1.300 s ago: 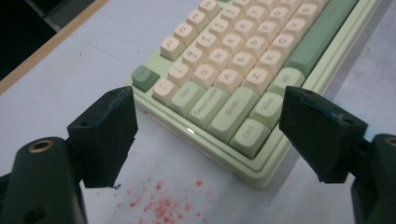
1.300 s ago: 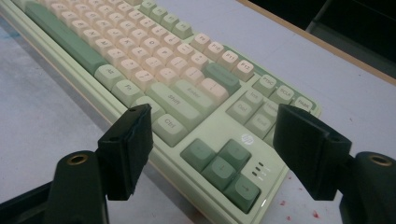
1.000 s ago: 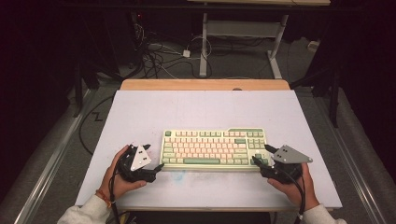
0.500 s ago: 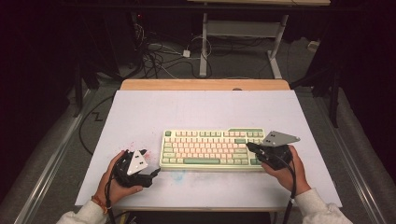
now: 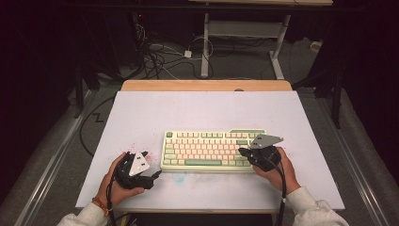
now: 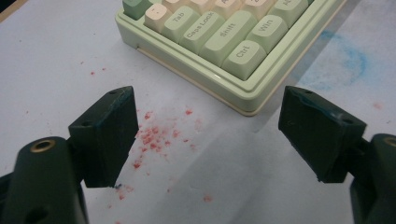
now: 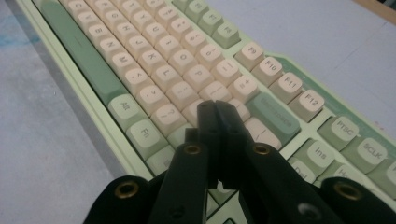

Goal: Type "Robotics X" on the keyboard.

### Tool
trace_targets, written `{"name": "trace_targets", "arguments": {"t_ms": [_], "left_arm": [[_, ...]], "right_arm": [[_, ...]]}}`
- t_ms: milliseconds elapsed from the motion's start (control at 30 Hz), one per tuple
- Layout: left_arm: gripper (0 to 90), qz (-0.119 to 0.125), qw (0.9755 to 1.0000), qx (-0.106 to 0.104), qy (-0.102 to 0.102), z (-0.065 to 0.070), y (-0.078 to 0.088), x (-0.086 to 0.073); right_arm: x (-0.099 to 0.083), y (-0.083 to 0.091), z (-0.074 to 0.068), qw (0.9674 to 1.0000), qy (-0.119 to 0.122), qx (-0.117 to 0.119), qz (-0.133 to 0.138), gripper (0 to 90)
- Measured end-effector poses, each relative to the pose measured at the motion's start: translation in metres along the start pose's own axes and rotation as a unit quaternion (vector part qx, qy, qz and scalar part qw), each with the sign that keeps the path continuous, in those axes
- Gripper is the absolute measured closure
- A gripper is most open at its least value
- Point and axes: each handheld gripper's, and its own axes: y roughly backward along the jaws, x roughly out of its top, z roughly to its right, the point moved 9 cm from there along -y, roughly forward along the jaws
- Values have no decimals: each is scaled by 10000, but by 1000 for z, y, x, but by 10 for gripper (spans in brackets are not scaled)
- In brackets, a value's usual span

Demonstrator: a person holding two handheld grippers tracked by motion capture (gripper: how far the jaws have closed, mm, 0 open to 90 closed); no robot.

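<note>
A pale green keyboard (image 5: pixel 207 150) with cream and green keys lies at the middle of the white table cover. My left gripper (image 5: pixel 151 165) rests on the cover just off the keyboard's near left corner (image 6: pixel 243 93); its jaws stand wide open with nothing between them (image 6: pixel 208 135). My right gripper (image 5: pixel 241 152) hangs over the right part of the keyboard (image 7: pixel 154 70). Its jaws are shut together and hold nothing, with the tips (image 7: pixel 215 109) low above the cream keys beside a long green key. I cannot tell whether they touch a key.
The white cover (image 5: pixel 202 113) carries red specks (image 6: pixel 156 135) by the left gripper and a blue smear (image 6: pixel 350 60) in front of the keyboard. A wooden table edge (image 5: pixel 207 85) runs along the far side. Cables and desk legs (image 5: pixel 205 47) stand on the floor beyond.
My right gripper has moved left and a little away from the person, from beside the keyboard onto its right part, and its jaws have closed. The left gripper has stayed put.
</note>
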Motion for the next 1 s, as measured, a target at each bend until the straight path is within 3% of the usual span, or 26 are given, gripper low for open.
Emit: {"name": "trace_targets", "arguments": {"t_ms": [167,267,433,533,800,1000], "left_arm": [[191,-7,10000,-27,-14,2,-1,1],[230,53,9998,-176,124,4,1,2],[281,161,9995,-181,196,2,7,5],[363,238,9990,-220,291,-1,14,7],[766,191,9978,-379,505,-7,28,6],[851,52,9972,-537,515,-7,31,6]], "right_arm": [[-7,-3,-2,10000,36,17,-79,900],[-10,-5,-2,9999,50,-17,-133,899],[-14,-7,-3,9998,59,-23,-171,900],[-15,-6,-3,9999,48,-28,-105,900],[-16,-6,-3,10000,16,-44,-31,900],[-16,-6,-3,10000,34,-69,-19,900]]}}
